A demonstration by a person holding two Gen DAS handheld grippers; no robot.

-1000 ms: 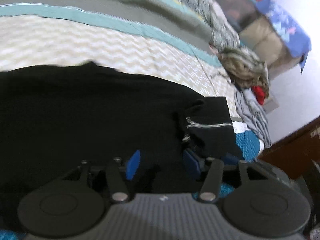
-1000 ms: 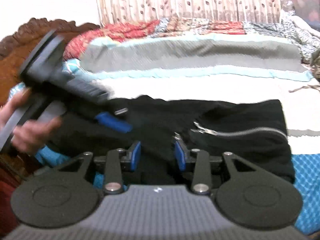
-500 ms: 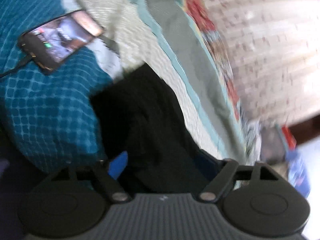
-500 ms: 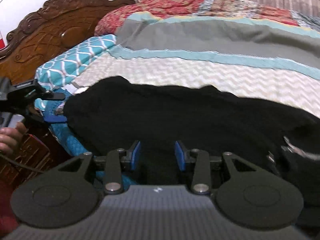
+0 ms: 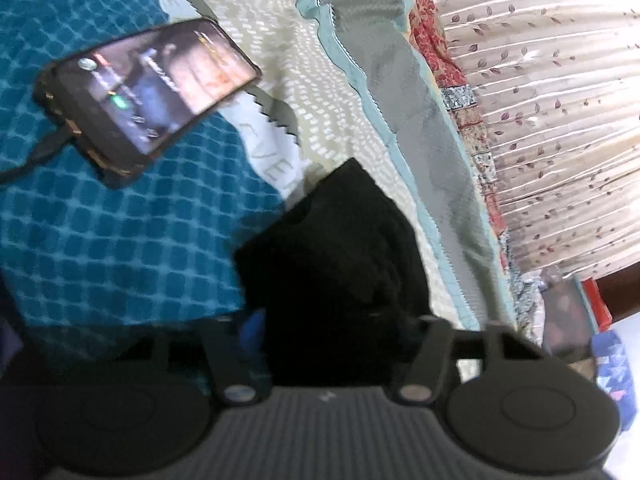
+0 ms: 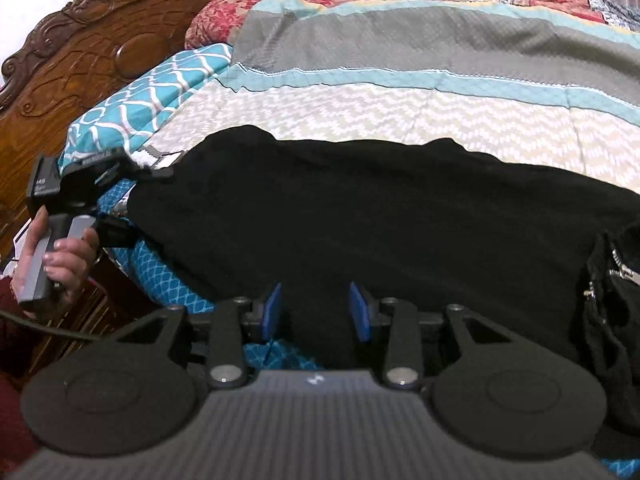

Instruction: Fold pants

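Black pants [image 6: 380,208] lie lengthwise across the bed, the zipper [image 6: 624,268] at the far right. My right gripper [image 6: 316,308] sits at their near edge, its blue pads pressed on a thick fold of black cloth. My left gripper [image 6: 136,204], held by a hand [image 6: 64,256], is at the pants' left end with one finger above and one below the cloth. In the left wrist view the pants [image 5: 340,240] bunch up between the jaws of the left gripper [image 5: 332,320], which are closing on them. Only one of its blue pads shows.
A phone [image 5: 148,92] with a lit screen and a cable lies on the teal sheet [image 5: 100,240] beyond the pants' end. A carved wooden headboard [image 6: 100,40] and a teal pillow [image 6: 152,92] stand at the left. A striped quilt [image 6: 440,48] covers the far side.
My left gripper swung from the middle of the pants to their left end, rolled over, opened wide and closed around the cloth. The right view shifted left along the pants.
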